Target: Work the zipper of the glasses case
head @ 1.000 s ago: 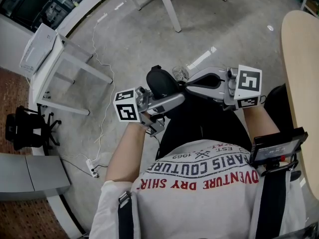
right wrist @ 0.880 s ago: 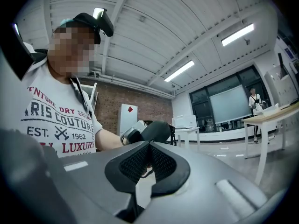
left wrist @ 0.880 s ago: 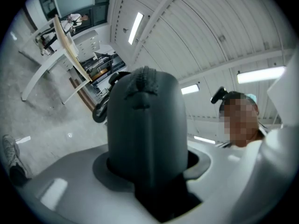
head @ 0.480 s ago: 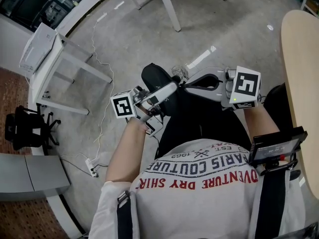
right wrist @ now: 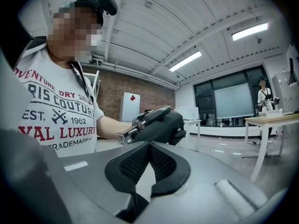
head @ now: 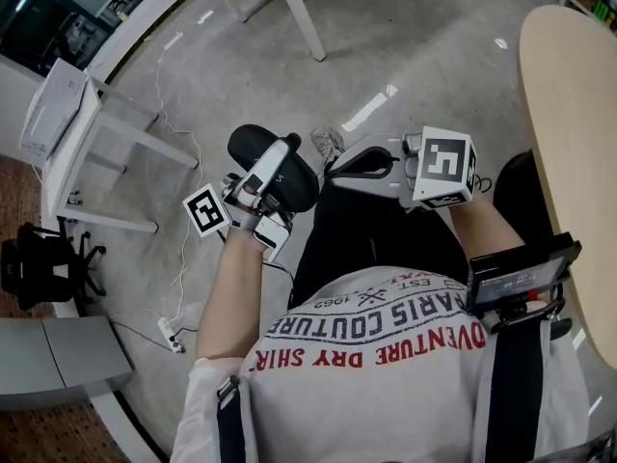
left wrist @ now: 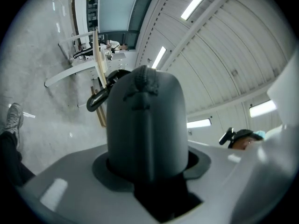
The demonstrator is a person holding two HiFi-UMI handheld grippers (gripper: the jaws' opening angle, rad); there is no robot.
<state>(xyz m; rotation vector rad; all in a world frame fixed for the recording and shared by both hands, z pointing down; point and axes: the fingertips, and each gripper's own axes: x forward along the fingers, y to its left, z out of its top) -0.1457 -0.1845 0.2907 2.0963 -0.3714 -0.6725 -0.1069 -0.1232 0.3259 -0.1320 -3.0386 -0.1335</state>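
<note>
I am watching a person who is wearing a white short-sleeved T-shirt carrying red and dark lettering, dark trousers and a grey sneaker. Black straps are running over the shoulders. The left gripper and right gripper are showing grey bodies, each bearing a white cube of black square markers.

Dark, rounded glasses case sat clamped in the left gripper, up over the floor, zipper seam crossing its domed end, black loop alongside.
</note>
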